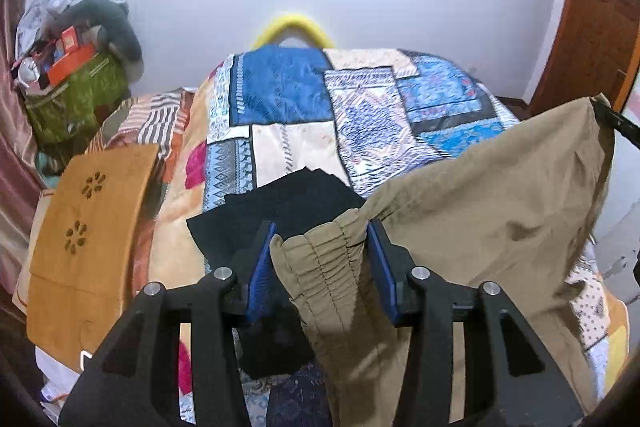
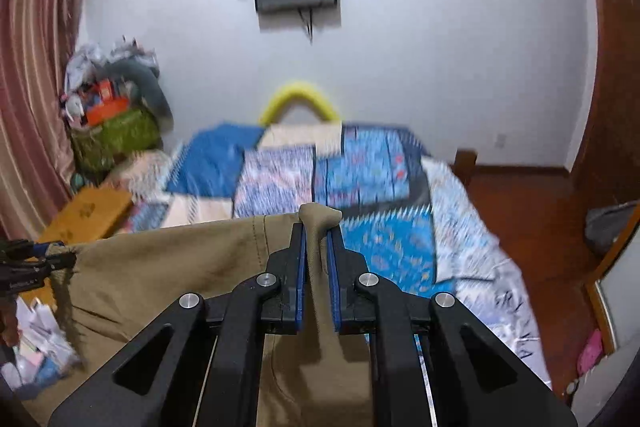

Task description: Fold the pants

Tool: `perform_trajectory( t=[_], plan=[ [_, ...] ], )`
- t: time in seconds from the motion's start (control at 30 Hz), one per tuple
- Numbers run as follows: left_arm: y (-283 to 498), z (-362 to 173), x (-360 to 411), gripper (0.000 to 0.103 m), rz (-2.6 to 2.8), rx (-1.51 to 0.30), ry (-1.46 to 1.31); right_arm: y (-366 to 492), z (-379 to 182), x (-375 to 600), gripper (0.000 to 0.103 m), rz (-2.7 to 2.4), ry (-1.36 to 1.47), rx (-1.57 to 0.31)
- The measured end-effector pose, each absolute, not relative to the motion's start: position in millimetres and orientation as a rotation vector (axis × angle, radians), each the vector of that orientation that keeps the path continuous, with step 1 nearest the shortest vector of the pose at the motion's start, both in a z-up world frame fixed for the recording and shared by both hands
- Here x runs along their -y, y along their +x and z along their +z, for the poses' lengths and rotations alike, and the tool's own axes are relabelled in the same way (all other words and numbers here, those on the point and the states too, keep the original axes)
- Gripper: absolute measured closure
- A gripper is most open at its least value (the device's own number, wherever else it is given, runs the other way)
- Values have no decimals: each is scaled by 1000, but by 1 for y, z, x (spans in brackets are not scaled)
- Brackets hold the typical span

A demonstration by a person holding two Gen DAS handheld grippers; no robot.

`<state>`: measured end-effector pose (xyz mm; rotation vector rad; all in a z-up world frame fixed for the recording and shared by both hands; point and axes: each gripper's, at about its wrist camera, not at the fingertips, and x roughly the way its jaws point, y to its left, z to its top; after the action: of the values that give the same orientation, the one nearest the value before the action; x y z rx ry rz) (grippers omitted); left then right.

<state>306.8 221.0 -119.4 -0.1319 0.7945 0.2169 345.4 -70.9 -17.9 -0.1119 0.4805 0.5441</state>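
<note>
The khaki pants (image 1: 480,195) hang stretched above the bed (image 1: 288,131), filling the lower right of the left view. Left tongs (image 1: 322,231) clench the gathered waistband; right tongs (image 2: 318,227) clench the other corner.

Bed (image 1: 304,143) spread with a patchwork cover (image 1: 360,99) of blue, cream and patterned panels. Flat on it near the close edge, a stack of black folded cloth (image 1: 288,199). At its left side, a tan wooden board (image 1: 88,227) with flower-shaped cut-outs, resting partly over a striped cloth (image 1: 156,123). Behind the far end, against the wall, a yellow curved bar (image 1: 294,27).
</note>
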Motion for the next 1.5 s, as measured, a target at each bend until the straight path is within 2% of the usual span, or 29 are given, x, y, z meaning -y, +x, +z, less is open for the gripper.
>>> perform_trajectory(
  t=[0.23, 0.67, 1.1, 1.17, 1.27, 1.43, 1.5],
  plan=[
    [254, -107, -202, 58, 155, -769, -124, 282, -7, 101, 95, 575, -75, -458],
    [155, -132, -171, 58, 48, -801, -107, 179, -58, 159, 95, 612, 6, -565],
    [107, -183, -151, 55, 14, -928, -87, 116, -128, 184, 93, 559, 52, -738],
    [104, -188, -150, 55, 19, -945, -81, 111, -137, 187, 90, 550, 57, -761],
    [98, -189, -146, 55, 46, -949, -53, 101, -146, 192, 87, 527, 61, -783],
    [87, -178, -148, 53, 63, -934, -39, 82, -148, 202, 87, 497, 68, -799],
    [86, -170, -146, 49, 70, -915, -26, 77, -141, 203, 87, 492, 62, -784]
  ],
)
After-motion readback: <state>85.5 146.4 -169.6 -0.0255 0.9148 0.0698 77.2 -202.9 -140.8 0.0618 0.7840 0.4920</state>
